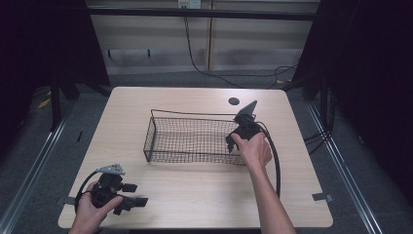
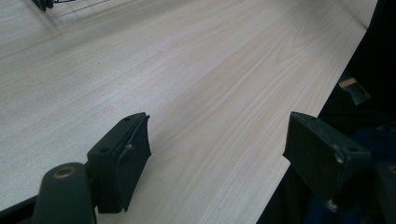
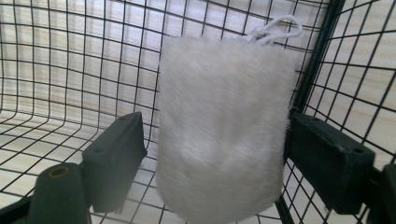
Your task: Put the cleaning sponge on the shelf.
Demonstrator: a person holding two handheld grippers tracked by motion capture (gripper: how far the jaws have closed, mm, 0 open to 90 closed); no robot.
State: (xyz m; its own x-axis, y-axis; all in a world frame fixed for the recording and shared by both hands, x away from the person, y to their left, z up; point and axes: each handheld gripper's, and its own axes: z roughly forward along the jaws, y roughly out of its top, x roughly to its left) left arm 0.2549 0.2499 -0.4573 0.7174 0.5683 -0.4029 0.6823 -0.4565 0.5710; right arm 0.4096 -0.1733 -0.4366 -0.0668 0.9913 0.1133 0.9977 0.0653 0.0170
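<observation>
A white fuzzy pouch (image 3: 222, 130) with a white cord loop at its top stands blurred inside the black wire basket (image 1: 190, 115), against a basket corner. My right gripper (image 3: 215, 156) is open around it: the right jaw is at the pouch's edge, and a small gap shows at the left jaw. In the high view the right gripper (image 1: 237, 135) dips into the basket's right end. My left gripper (image 1: 138, 194) rests low over the table's front left, and its own view shows the left gripper (image 2: 217, 140) open with nothing between the jaws.
The wooden table (image 1: 195, 190) has its front edge right beside the left gripper, with a dark drop beyond the table edge (image 2: 322, 107). A dark round hole (image 1: 234, 101) sits behind the basket. Cables trail on the floor at the back.
</observation>
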